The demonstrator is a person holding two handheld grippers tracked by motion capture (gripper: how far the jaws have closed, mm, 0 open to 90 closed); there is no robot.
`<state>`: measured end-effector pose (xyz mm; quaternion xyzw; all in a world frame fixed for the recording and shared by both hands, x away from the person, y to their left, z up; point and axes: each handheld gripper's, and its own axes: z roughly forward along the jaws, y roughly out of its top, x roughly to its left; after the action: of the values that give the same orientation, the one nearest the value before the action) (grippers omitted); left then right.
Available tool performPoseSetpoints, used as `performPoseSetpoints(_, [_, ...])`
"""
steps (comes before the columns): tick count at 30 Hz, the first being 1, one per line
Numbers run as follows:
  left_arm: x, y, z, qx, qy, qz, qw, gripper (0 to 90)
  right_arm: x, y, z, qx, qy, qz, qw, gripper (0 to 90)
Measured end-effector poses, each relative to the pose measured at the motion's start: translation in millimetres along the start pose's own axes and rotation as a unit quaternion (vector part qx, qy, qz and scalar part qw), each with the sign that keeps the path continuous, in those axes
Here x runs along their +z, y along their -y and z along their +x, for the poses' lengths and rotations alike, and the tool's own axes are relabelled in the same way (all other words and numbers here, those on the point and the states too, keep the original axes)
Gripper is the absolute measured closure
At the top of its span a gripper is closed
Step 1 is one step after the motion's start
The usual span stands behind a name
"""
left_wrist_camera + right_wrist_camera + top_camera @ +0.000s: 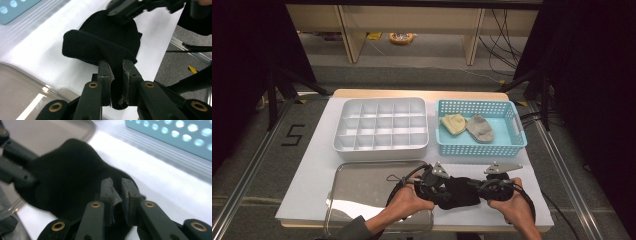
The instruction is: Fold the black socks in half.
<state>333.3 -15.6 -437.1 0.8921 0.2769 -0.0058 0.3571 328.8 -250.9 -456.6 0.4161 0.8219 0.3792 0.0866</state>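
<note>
A black sock lies bunched on the white table top near the front edge, held between my two grippers. My left gripper is shut on the sock's left end. In the left gripper view, a fold of the sock is pinched between its jaws. My right gripper grips the right end. In the right gripper view, its jaws stand nearly together on the dark fabric. The left gripper shows at that view's left edge.
A shiny metal tray lies at the front left, just beside the sock. Behind it stands a white compartment box. A blue basket at the back right holds a yellow sock and a grey sock.
</note>
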Motion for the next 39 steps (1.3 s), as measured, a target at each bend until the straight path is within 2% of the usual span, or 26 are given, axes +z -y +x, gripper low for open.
performPoseSetpoints(2, [0.4,-0.8,-0.9,0.001,0.0,0.0,1.0,78.1,-3.1,1.3,1.4,-0.002,-0.005,0.009,0.9999,80.6])
performPoseSetpoints(3, [0.2,-2.0,-1.2,0.004,0.0,0.002,1.0,78.1,-1.6,4.6,9.2,0.004,-0.015,0.017,0.9997,80.6])
performPoseSetpoints(4, [0.3,-2.4,-1.6,0.003,0.0,0.001,1.0,78.1,2.5,6.0,13.6,-0.002,-0.022,0.017,0.9996,80.5])
performPoseSetpoints(5, [0.3,-2.9,-1.7,0.002,0.0,0.0,1.0,78.1,5.5,6.4,16.1,-0.016,-0.027,0.03,0.999,80.5])
performPoseSetpoints(7, [0.6,-3.2,-2.3,0.001,0.001,-0.002,1.0,78.0,16.2,9.5,24.1,-0.025,-0.033,0.041,0.9983,80.6])
performPoseSetpoints(10, [3.7,-3.6,-4.1,0.003,0.002,-0.001,1.0,78.0,23.4,10.8,28.9,-0.033,-0.032,0.044,0.998,81.0])
performPoseSetpoints(11, [4.6,-4.3,-4.7,0.001,0.003,-0.004,1.0,78.0,21.4,10.0,28.8,-0.031,-0.032,0.053,0.9976,80.9])
performPoseSetpoints(12, [5.1,-5.3,-5.3,0.0,0.001,-0.005,1.0,78.0,23.0,11.3,28.0,-0.026,-0.035,0.04,0.9983,80.9])
performPoseSetpoints(13, [5.3,-6.2,-5.5,0.001,0.001,-0.005,1.0,77.9,21.3,11.6,26.4,-0.024,-0.036,0.045,0.998,80.9])
performPoseSetpoints(17, [5.7,-8.8,-6.9,0.003,0.002,-0.006,1.0,77.9,17.7,12.1,21.2,-0.012,-0.044,0.034,0.9984,79.6])
performPoseSetpoints(20, [5.1,-10.9,-8.3,0.009,0.0,-0.004,0.9999,77.8,-0.7,9.7,10.7,0.003,-0.03,0.018,0.9994,78.9])
performPoseSetpoints(21, [5.1,-10.9,-8.3,0.009,0.0,-0.004,0.9999,77.8,-0.7,9.7,10.7,0.003,-0.03,0.018,0.9994,78.9])
performPoseSetpoints(22, [5.8,-11.6,-8.5,0.009,0.001,-0.006,0.9999,77.8,-11.3,8.8,2.7,0.01,-0.024,-0.002,0.9996,78.6])
performPoseSetpoints(23, [6.4,-12.3,-9.1,0.01,-0.002,-0.003,0.9999,77.8,-11.3,8.8,2.7,0.01,-0.024,-0.002,0.9996,78.6])
performPoseSetpoints(24, [9.0,-13.8,-10.0,0.014,-0.001,-0.001,0.9999,77.7,-20.2,8.9,-1.8,0.03,-0.015,-0.013,0.9994,78.4])
performPoseSetpoints(26, [10.8,-14.9,-11.0,0.015,-0.002,-0.001,0.9999,77.6,-22.7,9.5,-5.1,0.03,-0.012,-0.019,0.9993,78.2])
performPoseSetpoints(27, [14.9,-17.8,-12.5,0.015,0.0,0.0,0.9999,77.6,-27.4,9.6,-12.2,0.025,-0.005,-0.025,0.9994,78.1])
performPoseSetpoints(29, [19.9,-21.5,-14.3,0.018,0.001,0.002,0.9998,77.5,-31.2,9.5,-16.9,0.032,0.002,-0.031,0.999,77.9])
performPoseSetpoints(32, [24.9,-25.1,-17.3,0.022,0.001,0.005,0.9997,77.4,-33.7,8.9,-19.7,0.038,0.002,-0.037,0.9986,77.6])
performPoseSetpoints(33, [31.0,-27.8,-21.3,0.027,-0.001,0.006,0.9996,77.4,-35.9,7.3,-20.4,0.042,0.003,-0.039,0.9983,77.6])
performPoseSetpoints(34, [34.3,-28.8,-24.0,0.026,-0.002,0.007,0.9996,77.3,-37.8,6.1,-20.5,0.037,0.011,-0.038,0.9985,77.6])
performPoseSetpoints(35, [37.5,-30.1,-25.3,0.033,-0.003,0.009,0.9994,77.1,-37.3,5.0,-18.3,0.052,0.004,-0.041,0.9978,77.7])
performPoseSetpoints(37, [43.0,-32.1,-27.6,0.036,-0.004,0.011,0.9993,76.9,-38.4,1.8,-18.2,0.046,0.008,-0.039,0.9981,77.7])
performPoseSetpoints(38, [45.6,-32.9,-28.3,0.036,-0.004,0.009,0.9993,76.7,-37.6,0.1,-19.1,0.04,0.007,-0.047,0.9981,77.7])
performPoseSetpoints(39, [48.6,-33.5,-29.1,0.034,-0.004,0.004,0.9994,76.4,-38.2,-1.7,-17.4,0.046,0.005,-0.043,0.998,77.7])
